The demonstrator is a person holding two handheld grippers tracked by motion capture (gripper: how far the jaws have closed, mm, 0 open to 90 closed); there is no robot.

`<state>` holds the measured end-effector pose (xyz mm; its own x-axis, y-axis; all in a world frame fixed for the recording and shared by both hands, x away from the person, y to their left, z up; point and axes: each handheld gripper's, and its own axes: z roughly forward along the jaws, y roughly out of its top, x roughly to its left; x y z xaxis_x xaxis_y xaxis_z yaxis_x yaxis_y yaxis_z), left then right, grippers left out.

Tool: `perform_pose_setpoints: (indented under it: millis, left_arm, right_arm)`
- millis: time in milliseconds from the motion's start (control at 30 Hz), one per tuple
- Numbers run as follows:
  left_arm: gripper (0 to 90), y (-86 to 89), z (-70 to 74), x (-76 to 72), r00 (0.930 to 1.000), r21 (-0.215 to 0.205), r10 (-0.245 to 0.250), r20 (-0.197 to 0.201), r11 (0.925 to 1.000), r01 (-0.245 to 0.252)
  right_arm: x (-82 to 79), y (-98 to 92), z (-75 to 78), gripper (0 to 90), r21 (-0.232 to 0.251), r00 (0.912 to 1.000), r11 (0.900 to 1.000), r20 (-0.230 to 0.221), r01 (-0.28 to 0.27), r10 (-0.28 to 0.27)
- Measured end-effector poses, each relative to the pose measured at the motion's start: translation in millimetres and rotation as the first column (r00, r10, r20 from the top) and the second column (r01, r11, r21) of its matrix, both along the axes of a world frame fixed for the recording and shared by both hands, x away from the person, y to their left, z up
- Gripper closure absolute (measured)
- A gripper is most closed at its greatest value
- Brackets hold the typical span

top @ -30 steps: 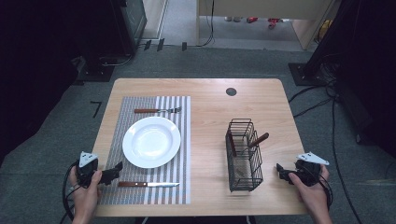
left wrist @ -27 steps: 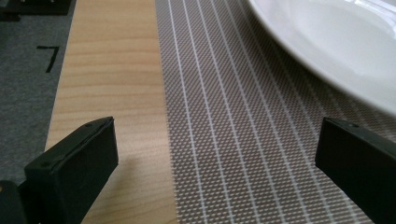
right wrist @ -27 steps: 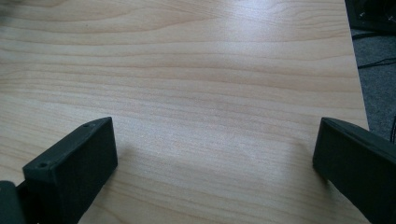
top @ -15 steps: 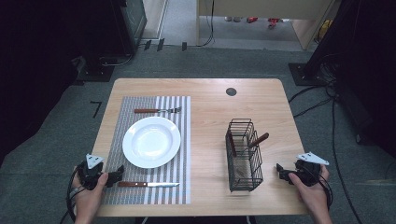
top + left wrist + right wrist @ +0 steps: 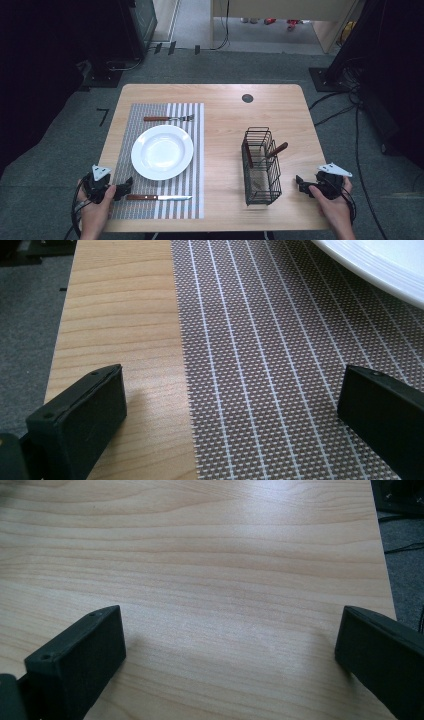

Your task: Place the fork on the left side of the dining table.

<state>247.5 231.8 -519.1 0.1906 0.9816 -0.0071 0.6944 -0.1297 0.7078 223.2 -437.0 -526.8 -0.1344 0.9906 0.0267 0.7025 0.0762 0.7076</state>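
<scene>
At the near left corner of the tabletop point(image 5: 220, 100), the left gripper point(image 5: 121, 190) rests low over the left edge of the grey striped woven placemat point(image 5: 150, 112), held from behind by the person's left hand point(image 5: 95, 207). Its fingers point(image 5: 82, 415) are spread wide with nothing between them. They point toward the knife with the dark wooden handle point(image 5: 157, 197), which lies flat on the placemat along the near edge, just beside the gripper and in front of the round white plate point(image 5: 162, 151). A fork with a wooden handle point(image 5: 167, 118) lies behind the plate, toward the far edge.

I judge that the knife is the next thing to take. It is thin and lies flat, so the fingers could slide over the handle, or pinch the woven mat together with it and drag the plate. A low approach could also push the knife away, toward the right.

Toward the right side stands the black wire basket point(image 5: 261, 167), with two wooden handles sticking out of its back part. If the knife must go there, the blade may catch on the wires and tip the light basket.

At the near right corner, the right gripper point(image 5: 302, 184) lies over bare wood, apart from the basket, in the right hand point(image 5: 335, 205). Its fingers point(image 5: 80, 655) are also spread and empty.
</scene>
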Motion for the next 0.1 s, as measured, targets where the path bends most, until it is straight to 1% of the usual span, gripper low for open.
perform_pose_setpoints:
  millis: [100]
  left_arm:
    - [0.0, 0.0, 0.0, 0.0, 1.0000, 0.000, 0.000, 0.000, 1.0000, 0.000]
  right_arm:
    - [0.0, 0.0, 0.0, 0.0, 0.000, 1.0000, 1.000, 0.000, 0.000, 0.000]
